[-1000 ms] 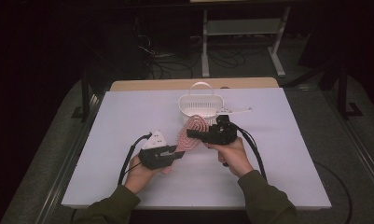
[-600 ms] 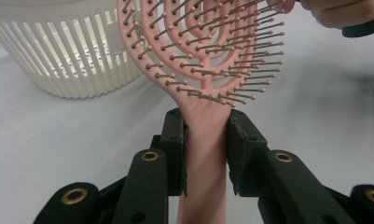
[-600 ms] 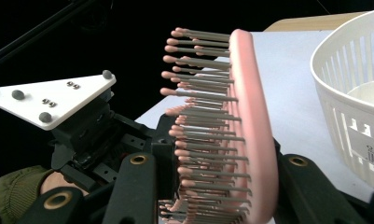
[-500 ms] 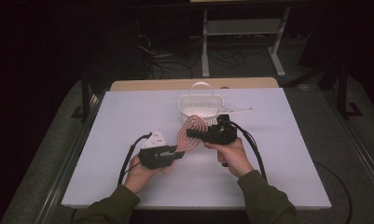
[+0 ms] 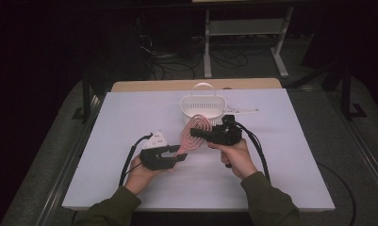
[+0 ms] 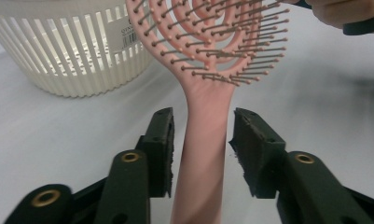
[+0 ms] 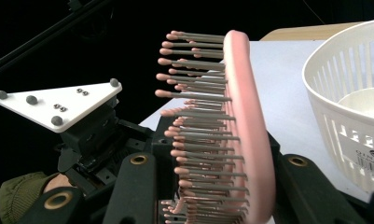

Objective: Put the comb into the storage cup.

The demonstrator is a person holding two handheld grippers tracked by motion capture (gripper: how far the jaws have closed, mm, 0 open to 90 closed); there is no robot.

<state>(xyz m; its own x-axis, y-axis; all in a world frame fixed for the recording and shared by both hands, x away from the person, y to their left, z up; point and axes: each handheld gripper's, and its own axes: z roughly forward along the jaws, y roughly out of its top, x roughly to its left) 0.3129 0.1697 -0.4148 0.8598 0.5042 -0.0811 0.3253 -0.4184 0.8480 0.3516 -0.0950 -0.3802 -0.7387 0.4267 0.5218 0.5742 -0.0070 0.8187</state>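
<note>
Hairbrush (image 5: 194,130) in right gripper (image 5: 199,133), beside white basket (image 5: 203,106)

Overhead light falls on the white surface (image 5: 130,117), which glows evenly while the room behind sinks into near black. The high view is soft and grainy. In the gripper views the nearest jaws blur, and the basket (image 6: 68,51) looks slightly overexposed.

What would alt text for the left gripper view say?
A pink hairbrush stands with its handle between the left gripper's two black jaws, which have just been opening and now show gaps on both sides of the handle. A white slatted basket sits behind on the white table, and part of a hand shows at the top right.
</note>
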